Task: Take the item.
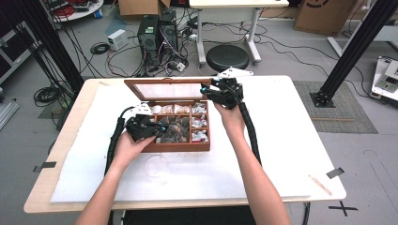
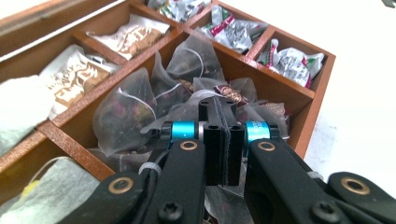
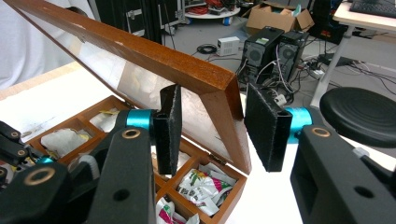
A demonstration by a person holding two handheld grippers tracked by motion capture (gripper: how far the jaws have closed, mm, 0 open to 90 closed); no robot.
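Jaws of my left hand-held gripper (image 2: 219,140) are pressed together over the big middle compartment of the wooden box (image 2: 299,88), pinching the thin edge of a mesh tea bag (image 2: 187,109) from the heap just under them. My right hand-held gripper (image 3: 212,128) stands wide, its pads on either side of the raised lid (image 3: 140,60) at its corner. Foil sachets (image 3: 201,184) lie below it on the counter (image 1: 281,140).
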